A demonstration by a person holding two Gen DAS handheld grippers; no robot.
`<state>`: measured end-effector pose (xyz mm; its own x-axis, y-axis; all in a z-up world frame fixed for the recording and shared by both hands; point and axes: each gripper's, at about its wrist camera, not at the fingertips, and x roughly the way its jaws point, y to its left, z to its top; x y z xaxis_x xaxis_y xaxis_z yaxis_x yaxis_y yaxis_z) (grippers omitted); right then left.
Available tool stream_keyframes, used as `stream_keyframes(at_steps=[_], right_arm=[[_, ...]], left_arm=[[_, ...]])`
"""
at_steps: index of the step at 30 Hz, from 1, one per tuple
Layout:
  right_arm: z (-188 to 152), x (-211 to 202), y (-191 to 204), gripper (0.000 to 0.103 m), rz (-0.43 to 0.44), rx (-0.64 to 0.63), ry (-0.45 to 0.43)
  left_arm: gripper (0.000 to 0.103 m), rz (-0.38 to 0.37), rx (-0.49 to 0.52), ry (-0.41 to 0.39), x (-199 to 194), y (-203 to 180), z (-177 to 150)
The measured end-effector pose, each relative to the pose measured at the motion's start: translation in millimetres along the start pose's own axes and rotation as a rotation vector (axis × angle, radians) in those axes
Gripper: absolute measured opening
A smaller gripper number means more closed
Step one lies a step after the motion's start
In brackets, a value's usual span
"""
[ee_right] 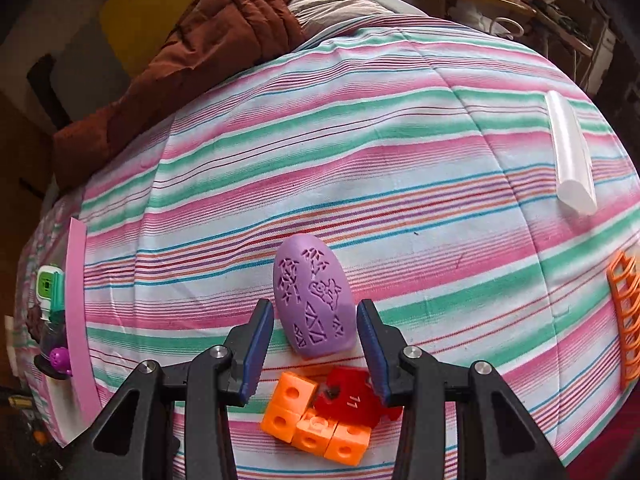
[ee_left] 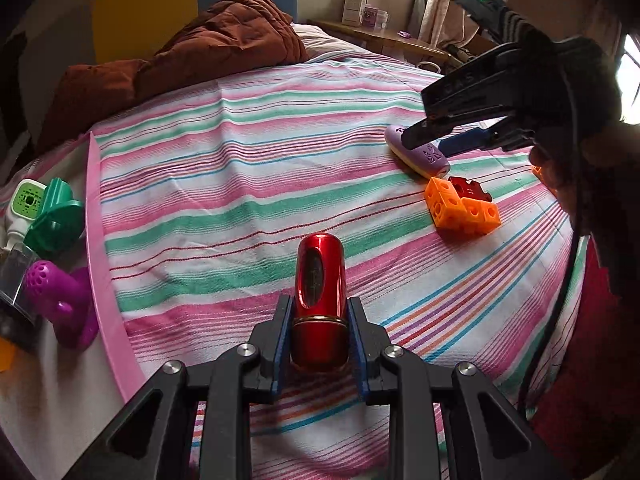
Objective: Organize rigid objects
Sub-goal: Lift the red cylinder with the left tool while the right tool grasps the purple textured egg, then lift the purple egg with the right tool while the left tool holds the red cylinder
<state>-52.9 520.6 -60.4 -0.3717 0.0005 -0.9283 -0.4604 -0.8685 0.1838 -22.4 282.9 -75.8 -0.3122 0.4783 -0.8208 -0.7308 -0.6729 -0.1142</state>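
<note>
So the left gripper is clamped tight on a shiny red cylinder, both blue pads pressed flat against its lower half, and the thing sticks up out past the fingertips above the striped bedsheet. The right gripper is a different story: its jaws sit partly apart with nothing in them, hovering over a purple oval piece with cut-out patterns on top. The pads are on either side of it but not touching as far as I can see. That oval lies flat on the sheet toward the near right part of the bed, and just beside it, closer to the near edge, there's a cluster of orange cubes with a red puzzle-shaped piece on top. Along the left edge there's a pink strip, and past it a little pile: a green plastic piece, a purple holey thing and a white gadget with a green face. A white tube lies near the far right edge, and an orange grid pokes in at the right edge.
</note>
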Motion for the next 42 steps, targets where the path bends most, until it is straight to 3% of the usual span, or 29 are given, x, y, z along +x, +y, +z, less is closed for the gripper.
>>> stream_keyframes(at_steps=[3,6,8,12,18,25,42], right_arm=[[9.7,21.7,7.6,0.051,-0.065,-0.044,0.046],[7.2,27.5,23.3,0.044,-0.124,-0.119,0.020],[-1.0,27.7,40.3,0.044,-0.059,-0.185,0.021],[-21.6,29.9,79.3,0.045,-0.019,-0.377,0.024],[-24.9,33.5,76.8,0.047,0.036,-0.369,0.023],[-35.1,33.1,88.1,0.047,-0.024,-0.473,-0.029],[-33.8,35.7,94.9,0.046,-0.023,-0.530,-0.074]], left_arm=[[0.026,-0.009,-0.007,-0.015,-0.7,-0.1,-2.1],[0.026,-0.006,-0.004,-0.032,-3.0,-0.2,-6.3],[0.026,0.000,-0.003,-0.040,-4.4,-1.2,-9.0],[0.026,0.010,-0.004,-0.049,-3.5,-2.8,-10.0],[0.027,0.028,0.004,-0.067,-2.8,-5.8,-13.2],[0.027,0.035,0.010,-0.069,-7.4,-6.2,-17.7],[0.026,0.056,-0.014,-0.033,-17.4,-7.0,-19.1]])
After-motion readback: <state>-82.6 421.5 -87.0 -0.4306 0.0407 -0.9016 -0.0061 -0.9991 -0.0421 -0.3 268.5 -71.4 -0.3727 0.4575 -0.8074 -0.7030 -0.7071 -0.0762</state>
